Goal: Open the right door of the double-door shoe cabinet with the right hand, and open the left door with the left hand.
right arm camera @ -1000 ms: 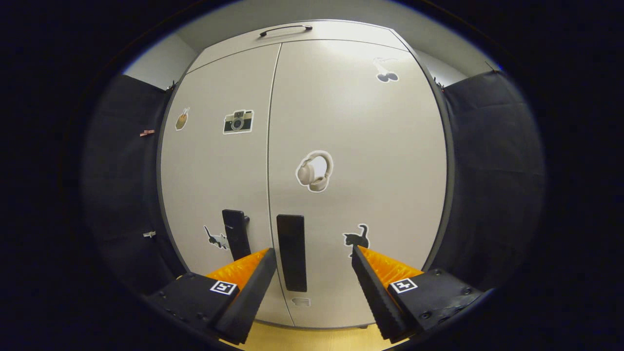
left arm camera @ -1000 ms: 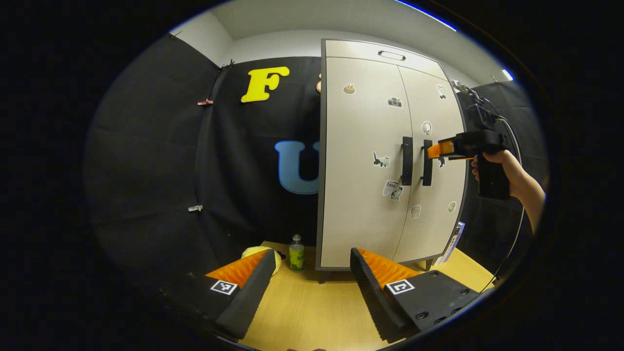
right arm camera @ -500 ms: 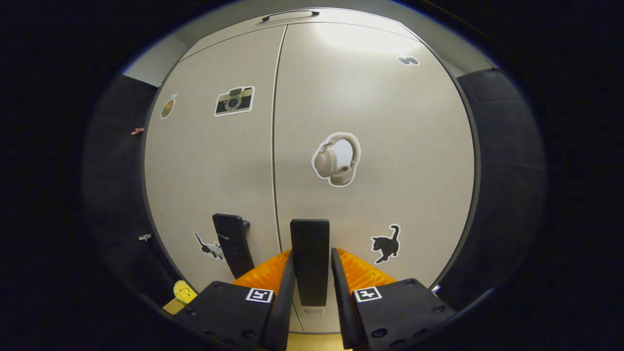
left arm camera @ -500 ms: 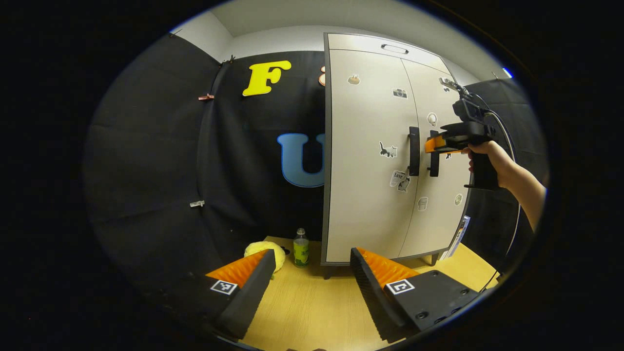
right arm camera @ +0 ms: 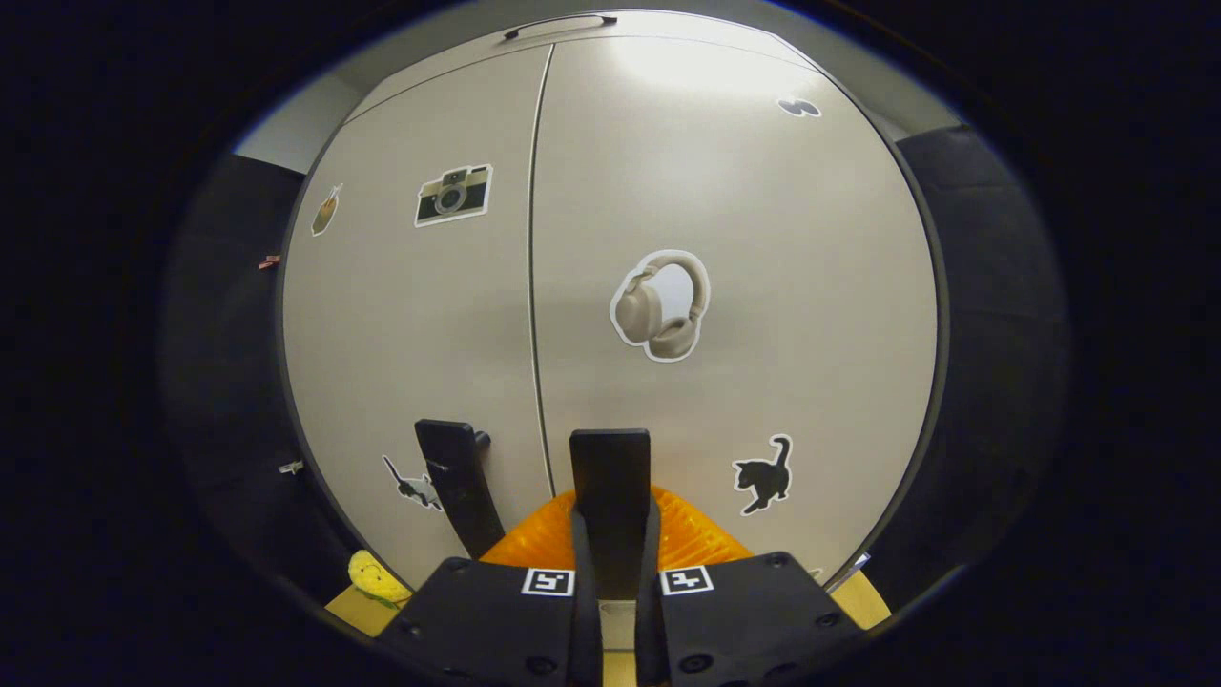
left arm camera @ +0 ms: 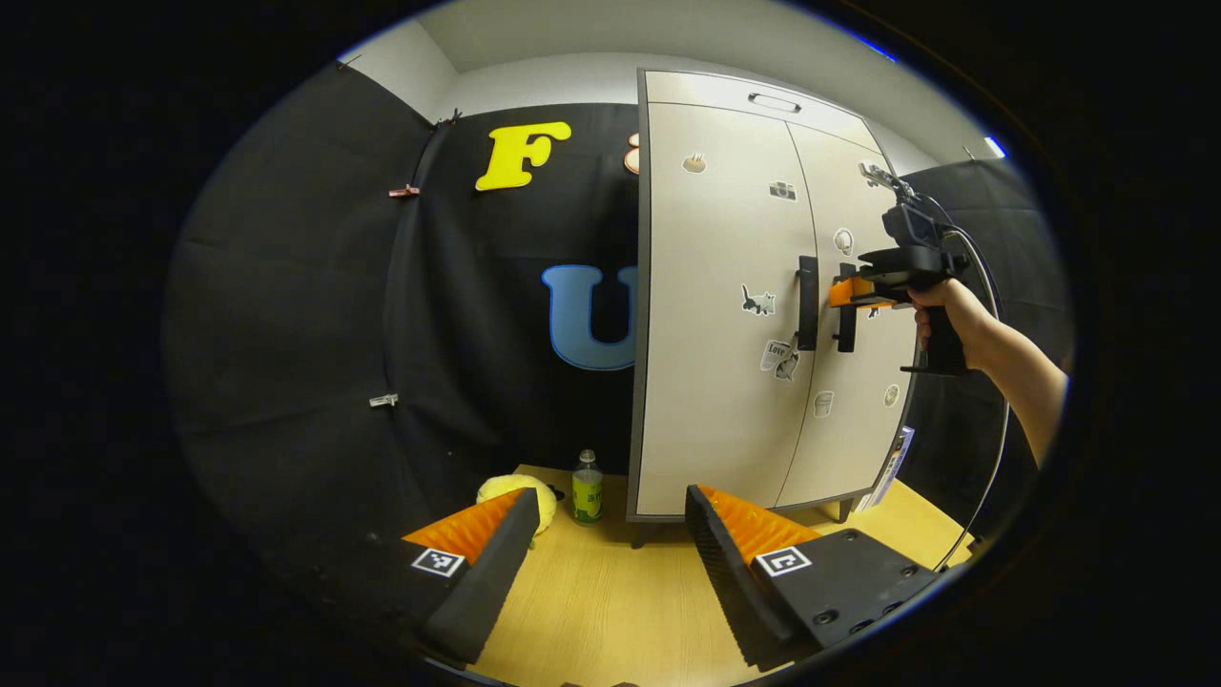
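Observation:
The pale double-door shoe cabinet [left arm camera: 715, 382] stands on the table with both doors shut. Each door carries a dark vertical handle near the centre seam. In the right gripper view, my right gripper [right arm camera: 610, 539] is shut on the right door's handle [right arm camera: 610, 472], with a finger pressed on each side. The left door's handle [right arm camera: 458, 477] is free just to its left. In the left gripper view, a hand [left arm camera: 940, 310] holds the right gripper [left arm camera: 844, 291] on the right handle [left arm camera: 846, 320]. My left gripper [left arm camera: 610, 539] hangs open and empty above the table, well short of the left handle [left arm camera: 808, 302].
A small green-labelled bottle [left arm camera: 587, 489] and a yellow soft object [left arm camera: 510, 489] stand on the wooden table [left arm camera: 610, 611], left of the cabinet's foot. A cable [left arm camera: 997, 448] hangs from the right gripper. Black cloth walls close in both sides.
My right gripper has moved in and its fingers have shut on the right door's handle. The left gripper has barely shifted and stays open. Both doors are still shut.

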The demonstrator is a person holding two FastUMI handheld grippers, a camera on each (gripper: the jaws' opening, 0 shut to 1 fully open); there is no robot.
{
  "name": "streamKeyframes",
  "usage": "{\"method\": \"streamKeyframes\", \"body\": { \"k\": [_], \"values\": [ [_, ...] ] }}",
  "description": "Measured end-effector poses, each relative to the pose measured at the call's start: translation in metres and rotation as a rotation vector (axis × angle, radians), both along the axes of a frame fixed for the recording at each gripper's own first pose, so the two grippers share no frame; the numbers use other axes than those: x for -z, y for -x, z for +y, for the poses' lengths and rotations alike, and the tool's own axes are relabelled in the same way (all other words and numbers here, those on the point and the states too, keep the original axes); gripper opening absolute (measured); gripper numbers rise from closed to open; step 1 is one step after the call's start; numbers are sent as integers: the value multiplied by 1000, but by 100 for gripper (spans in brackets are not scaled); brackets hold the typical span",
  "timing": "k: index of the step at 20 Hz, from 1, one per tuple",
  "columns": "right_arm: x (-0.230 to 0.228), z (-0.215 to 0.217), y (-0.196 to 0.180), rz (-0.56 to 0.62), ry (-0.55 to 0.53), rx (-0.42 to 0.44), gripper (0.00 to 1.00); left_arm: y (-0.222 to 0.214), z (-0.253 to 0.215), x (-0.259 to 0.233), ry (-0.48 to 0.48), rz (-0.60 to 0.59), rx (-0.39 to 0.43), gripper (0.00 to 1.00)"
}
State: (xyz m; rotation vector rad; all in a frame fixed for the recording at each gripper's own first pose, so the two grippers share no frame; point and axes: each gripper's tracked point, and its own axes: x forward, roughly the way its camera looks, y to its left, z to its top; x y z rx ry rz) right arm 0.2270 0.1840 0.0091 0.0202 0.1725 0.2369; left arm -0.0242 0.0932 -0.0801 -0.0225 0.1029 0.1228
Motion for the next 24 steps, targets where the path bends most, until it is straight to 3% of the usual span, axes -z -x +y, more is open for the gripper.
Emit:
{"method": "streamKeyframes", "body": {
  "k": [2, 10, 24],
  "values": [
    [-2, -2, 7, 4, -15, -20, 12, 1, -4, -1, -3, 0, 14, 95],
    [-9, -19, 29, -3, -41, -72, 12, 5, -31, -11, -8, -17, 79, 95],
    [-14, -79, 62, -17, 16, 19, 11, 17, -54, -22, 3, -43, 82, 95]
  ]
}}
